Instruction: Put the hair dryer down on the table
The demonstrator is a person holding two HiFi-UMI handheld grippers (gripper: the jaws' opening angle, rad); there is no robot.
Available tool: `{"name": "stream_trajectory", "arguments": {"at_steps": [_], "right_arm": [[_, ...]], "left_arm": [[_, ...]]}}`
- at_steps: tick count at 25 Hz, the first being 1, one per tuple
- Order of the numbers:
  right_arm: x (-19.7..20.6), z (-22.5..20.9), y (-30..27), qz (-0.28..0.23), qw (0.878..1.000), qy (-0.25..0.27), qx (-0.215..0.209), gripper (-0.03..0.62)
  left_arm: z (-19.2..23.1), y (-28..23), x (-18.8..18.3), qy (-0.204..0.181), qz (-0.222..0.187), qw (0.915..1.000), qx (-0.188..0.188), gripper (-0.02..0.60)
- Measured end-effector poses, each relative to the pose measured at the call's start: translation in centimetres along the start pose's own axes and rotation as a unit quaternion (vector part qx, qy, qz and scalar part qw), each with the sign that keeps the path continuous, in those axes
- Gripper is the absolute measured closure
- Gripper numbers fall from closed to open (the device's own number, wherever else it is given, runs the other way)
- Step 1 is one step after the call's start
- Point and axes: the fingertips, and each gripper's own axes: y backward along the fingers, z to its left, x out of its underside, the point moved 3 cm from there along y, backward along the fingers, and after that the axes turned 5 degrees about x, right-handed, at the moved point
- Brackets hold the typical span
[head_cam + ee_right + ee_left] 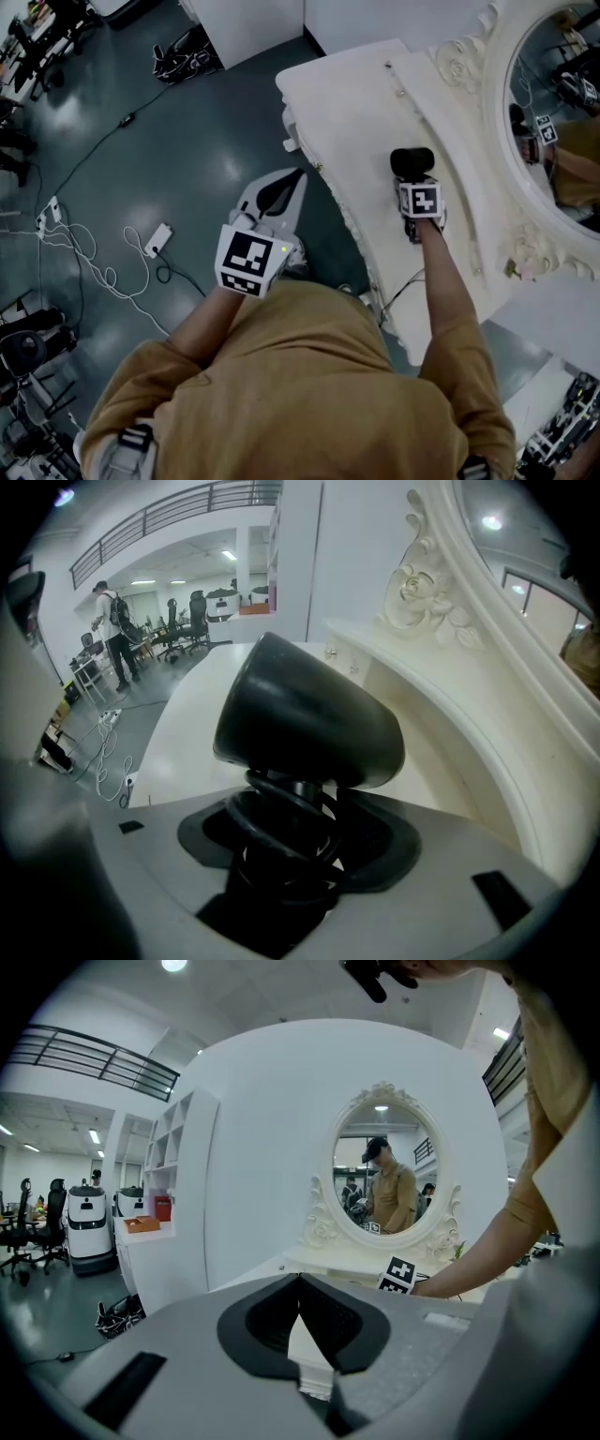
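Right claw (298,813): jaws set fairly wide and clamped on the handle of the black plastic hair dryer (305,719), pads pressing on the black coiled cord wound round that handle. The dryer's barrel sticks out past the jaw tips, blunt end towards the camera.

Location of dryer: over the white glossy worktop (347,103), roughly mid-depth, and in the right claw. Cannot tell from any view whether the barrel touches the surface.

Left claw (298,178): jaws closed tip to tip with nothing between them. It is off the worktop's front-left edge, over the dark green floor (187,150), well apart from the dryer.

Surroundings, head view:
- A raised white ledge (450,159) runs along the back of the worktop, just beside the dryer on its right.
- Behind the ledge is an oval mirror in a carved white frame (461,64). The glass reflects the person.
- A small pink flower (525,258) sits at the frame's base, near the right forearm.
- On the floor, well apart, are a white power strip with tangled cables (47,214), a white adapter box (157,240) and a black bag (183,58).

Bare worktop shows on the dryer's left and far sides.
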Motion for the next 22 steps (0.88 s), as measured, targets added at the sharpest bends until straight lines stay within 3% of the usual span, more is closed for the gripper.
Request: {"name": "stream_trajectory", "arguments": {"at_steps": [16, 22], "right_arm": [[0.9, 0.7, 0.1, 0.018, 1.000, -0.004, -0.015, 0.321], [0.0, 0.6, 0.3, -0.003, 1.000, 0.004, -0.017, 0.321]], "left_arm": [[0.2, 0.2, 0.1, 0.002, 0.002, 1.0000, 0.004, 0.577], [-0.2, -0.1, -0.2, 0.002, 0.000, 1.0000, 0.004, 0.577]]}}
